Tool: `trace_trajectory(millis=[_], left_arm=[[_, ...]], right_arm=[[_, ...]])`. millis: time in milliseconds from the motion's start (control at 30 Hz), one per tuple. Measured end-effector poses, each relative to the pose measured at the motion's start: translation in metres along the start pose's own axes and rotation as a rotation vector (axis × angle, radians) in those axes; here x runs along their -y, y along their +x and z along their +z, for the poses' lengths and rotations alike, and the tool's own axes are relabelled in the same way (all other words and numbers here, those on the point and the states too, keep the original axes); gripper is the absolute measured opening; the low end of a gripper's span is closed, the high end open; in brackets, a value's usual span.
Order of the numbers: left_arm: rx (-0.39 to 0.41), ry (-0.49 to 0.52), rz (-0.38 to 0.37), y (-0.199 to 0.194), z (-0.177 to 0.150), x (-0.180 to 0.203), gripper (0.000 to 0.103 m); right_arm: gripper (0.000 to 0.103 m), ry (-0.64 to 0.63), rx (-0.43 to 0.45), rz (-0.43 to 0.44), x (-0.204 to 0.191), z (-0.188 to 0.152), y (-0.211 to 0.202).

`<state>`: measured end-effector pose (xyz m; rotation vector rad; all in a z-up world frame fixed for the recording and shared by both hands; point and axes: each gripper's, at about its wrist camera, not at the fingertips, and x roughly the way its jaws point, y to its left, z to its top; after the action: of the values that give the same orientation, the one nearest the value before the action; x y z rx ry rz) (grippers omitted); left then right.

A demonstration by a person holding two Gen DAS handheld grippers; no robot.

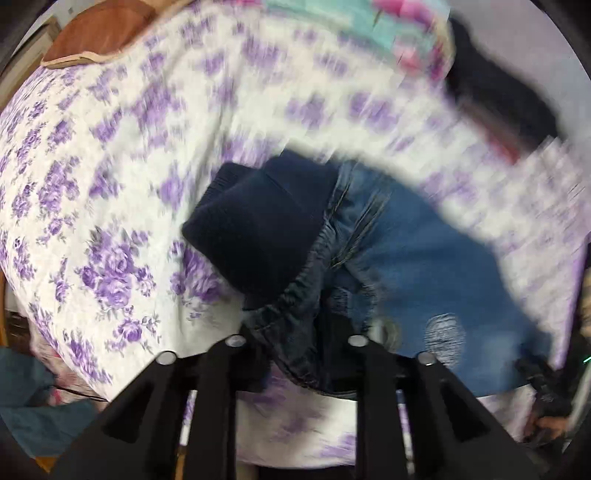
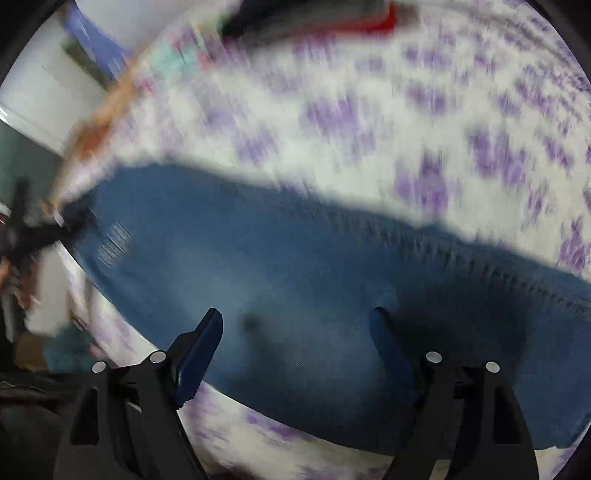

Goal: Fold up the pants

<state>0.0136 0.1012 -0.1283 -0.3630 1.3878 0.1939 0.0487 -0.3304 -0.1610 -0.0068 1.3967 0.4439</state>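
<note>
Blue jeans [image 1: 424,266] with a dark knit waistband [image 1: 258,229] lie on a white bedsheet with purple flowers [image 1: 110,184]. My left gripper [image 1: 295,350] is shut on the gathered waist fabric of the jeans. In the right wrist view a long jeans leg [image 2: 295,277] stretches across the bed. My right gripper [image 2: 299,321] is open just above that leg, its blue fingers [image 2: 199,343] spread wide and holding nothing. Both views are motion-blurred.
A brown cushion [image 1: 99,33] lies at the far left of the bed. A pink and teal cloth [image 1: 406,26] and a dark garment [image 1: 491,96] lie at the far side. A red and dark pile [image 2: 332,18] shows at the top of the right wrist view.
</note>
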Motion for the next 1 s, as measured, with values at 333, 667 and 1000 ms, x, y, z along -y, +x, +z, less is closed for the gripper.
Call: trace_trajectory(millis=[333,667,1000], left_arm=[[0.107,-0.073,0.026,-0.043,0.001,-0.014,0.059],[0.181,0.057,-0.107,-0.051,0.027,0.075,0.074],[0.024,0.240,-0.056,0.023,0.017,0.154,0.076]], right_arm=[[0.067,-0.101,0.166,0.225,-0.039,0.063,-0.045],[0.019,-0.226,0.040,0.245,-0.127,0.120,0.040],[0.019,-0.226,-0.005,0.321,-0.122,0.095,0.046]])
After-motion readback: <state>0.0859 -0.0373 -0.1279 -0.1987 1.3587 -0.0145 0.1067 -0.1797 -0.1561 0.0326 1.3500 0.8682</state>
